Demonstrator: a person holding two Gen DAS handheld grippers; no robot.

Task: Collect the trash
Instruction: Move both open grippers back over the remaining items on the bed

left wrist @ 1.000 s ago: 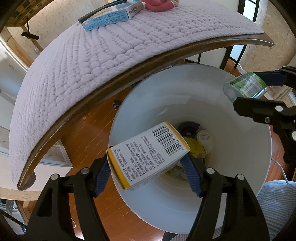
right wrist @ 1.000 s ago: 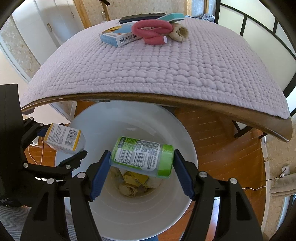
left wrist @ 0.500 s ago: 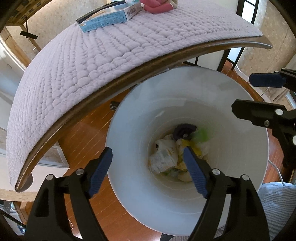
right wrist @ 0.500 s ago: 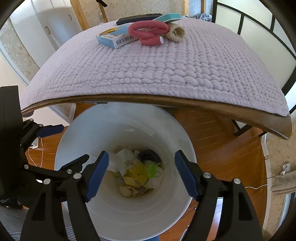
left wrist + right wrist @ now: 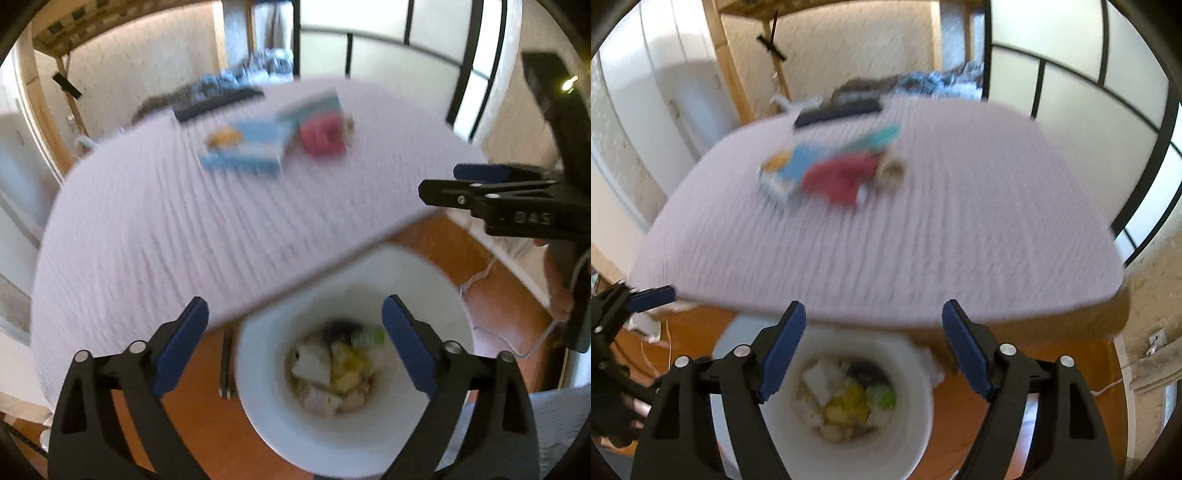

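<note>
Motion blur smears the blue box [image 5: 792, 171] and red item [image 5: 840, 177] on the table beyond the white bin [image 5: 916, 435]. Trash [image 5: 849, 402] lies in the bin bottom; the table edge overhangs its far rim. My left gripper [image 5: 293, 345] and right gripper [image 5: 873, 347] both stand released and empty above the bin.

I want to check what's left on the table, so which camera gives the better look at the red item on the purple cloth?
The right wrist view, though blurred: the red item sits nearer mid-frame and looks larger, overlapping the blue box. The left wrist view shows it smaller, farther off, equally blurred, beside that box.
</note>
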